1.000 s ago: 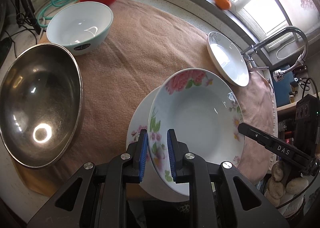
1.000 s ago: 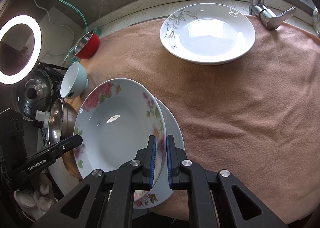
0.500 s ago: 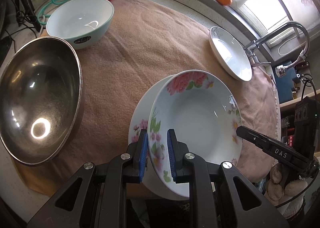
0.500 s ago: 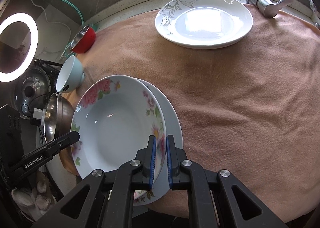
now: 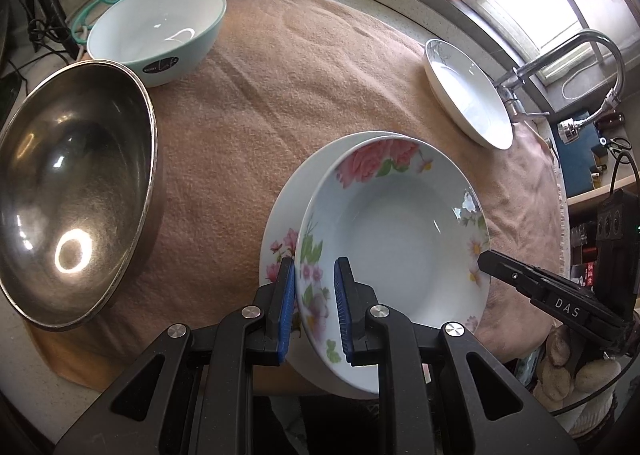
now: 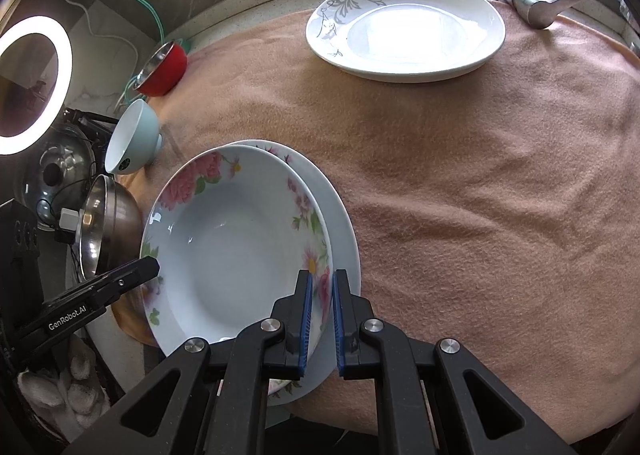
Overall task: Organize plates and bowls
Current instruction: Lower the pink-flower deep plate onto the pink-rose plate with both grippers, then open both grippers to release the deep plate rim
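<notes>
Floral soup plate (image 5: pixel 400 231) sits over a second flowered plate (image 5: pixel 280 223) on the towel-covered tabletop (image 5: pixel 280 95). Left claw (image 5: pixel 314 307) and right claw (image 6: pixel 320 315) each clamp its opposite rims.

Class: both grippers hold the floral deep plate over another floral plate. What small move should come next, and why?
Probably lower it a little and centre it. The left gripper and right gripper pinch opposite rims of the deep plate, which sits offset over the lower plate on the cloth.
</notes>
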The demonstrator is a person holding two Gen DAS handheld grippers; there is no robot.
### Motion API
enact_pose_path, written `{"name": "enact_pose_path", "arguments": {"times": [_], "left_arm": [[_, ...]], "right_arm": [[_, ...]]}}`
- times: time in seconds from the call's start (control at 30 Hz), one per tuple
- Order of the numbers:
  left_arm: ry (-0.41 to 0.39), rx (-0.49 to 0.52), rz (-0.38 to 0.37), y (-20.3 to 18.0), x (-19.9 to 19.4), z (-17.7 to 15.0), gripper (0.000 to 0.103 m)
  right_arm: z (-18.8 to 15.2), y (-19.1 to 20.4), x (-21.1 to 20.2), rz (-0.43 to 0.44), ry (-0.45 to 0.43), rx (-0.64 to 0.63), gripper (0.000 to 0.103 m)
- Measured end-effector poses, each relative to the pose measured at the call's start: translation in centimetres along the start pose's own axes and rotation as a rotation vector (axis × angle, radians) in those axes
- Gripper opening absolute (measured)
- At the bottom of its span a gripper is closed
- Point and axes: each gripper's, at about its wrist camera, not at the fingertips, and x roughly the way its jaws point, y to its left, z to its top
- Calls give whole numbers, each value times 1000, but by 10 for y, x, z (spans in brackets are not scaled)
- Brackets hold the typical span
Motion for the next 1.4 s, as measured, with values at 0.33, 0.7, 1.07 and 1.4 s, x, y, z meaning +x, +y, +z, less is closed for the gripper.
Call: {"name": "enact_pose_path", "arguments": {"times": [0.33,0.7,1.07,1.4], "left_arm": [[8,7,13,0,5,0,17],[12,19,2,3,5,-2,17],[24,29,-11,4,4,-3,17],[35,37,-25,2,6,-4,23]], "right_arm": [[1,5,4,-17,-2,-18,9],[2,7,4,-36,-4,-31,9],[2,9,5,-49,-13,-34,12],[2,9,5,-53,-14,-27,12]]}}
